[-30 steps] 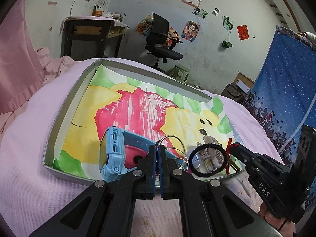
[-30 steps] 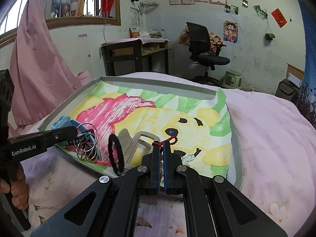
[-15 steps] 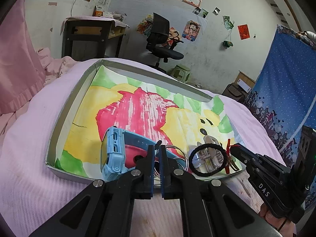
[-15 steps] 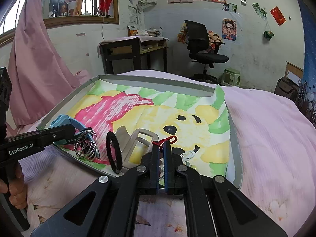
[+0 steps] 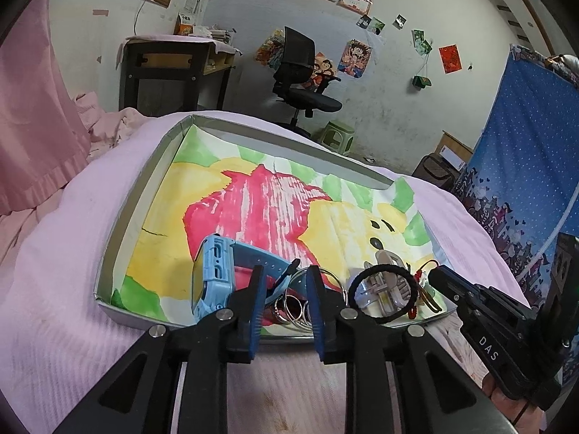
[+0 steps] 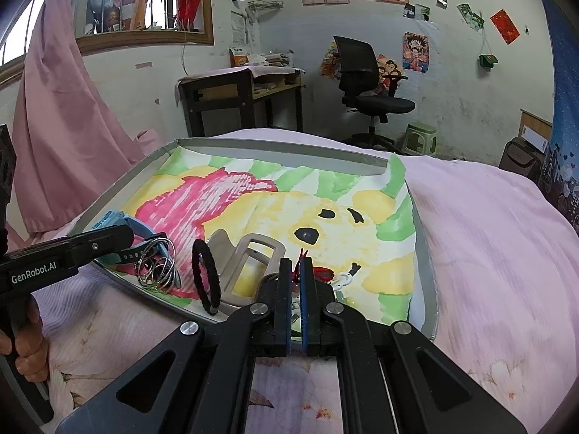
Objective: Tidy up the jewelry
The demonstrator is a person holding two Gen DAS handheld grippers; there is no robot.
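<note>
the shallow grey tray (image 5: pixel 119 224) lies on the pink bed cover (image 5: pixel 54 253), lined with a painted sheet (image 5: pixel 253 209) in red, yellow and green. the jewelry is bunched along the tray's near edge. the left claw (image 5: pixel 284 282) stands with its blue-padded fingers (image 5: pixel 257 291) apart, one on each side of the cluster of silver rings (image 5: pixel 295 302) — nothing gripped between them. just left of the rings, the blue watch (image 5: pixel 213 275) stands on its side, its strap running behind the left finger. to the right of the rings a black hair tie (image 5: pixel 383 294) rests over a pale grey clip (image 5: pixel 385 282), and beside that lies a small red cord charm (image 6: pixel 322 273).

the right claw (image 6: pixel 296 280) has its fingers nearly together, a thin gap left, with a bit of the red cord showing between the tips; whether it is truly pinched i cannot tell. in the right wrist view the hair tie (image 6: pixel 206 276) stands upright on edge, leaning against the clip (image 6: pixel 249 260), well apart from the rings (image 6: pixel 157 266).
</note>
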